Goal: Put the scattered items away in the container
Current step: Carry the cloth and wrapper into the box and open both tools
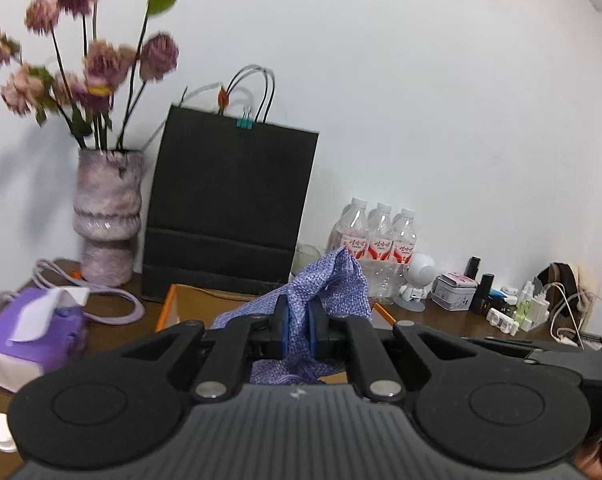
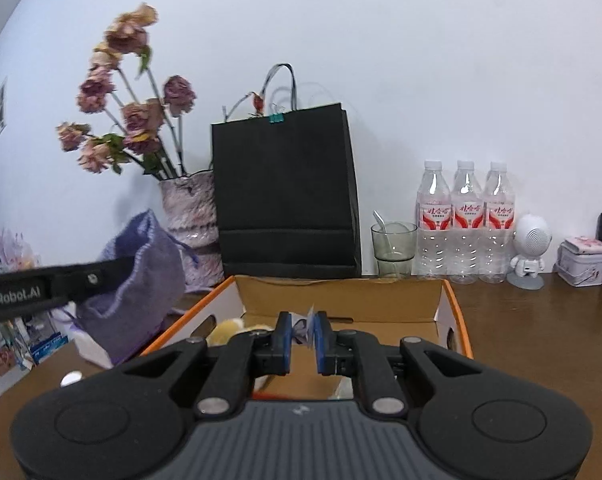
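My left gripper (image 1: 300, 330) is shut on a purple knitted pouch (image 1: 333, 284) and holds it up over the near left edge of the orange-rimmed cardboard box (image 1: 169, 304). In the right wrist view the pouch (image 2: 141, 280) hangs from the left gripper's arm (image 2: 41, 288) at the box's left side. My right gripper (image 2: 302, 336) is over the open box (image 2: 457, 312), its jaws nearly together on a thin white and purple packet (image 2: 309, 322). A yellow soft item (image 2: 227, 330) lies in the box.
A black paper bag (image 2: 285, 196) stands behind the box. A vase of dried flowers (image 1: 107, 216) and a purple tissue pack (image 1: 33, 336) are left. A glass (image 2: 393, 248), three water bottles (image 2: 465, 220), a white figurine (image 2: 531, 248) and a tin (image 2: 583, 260) stand right.
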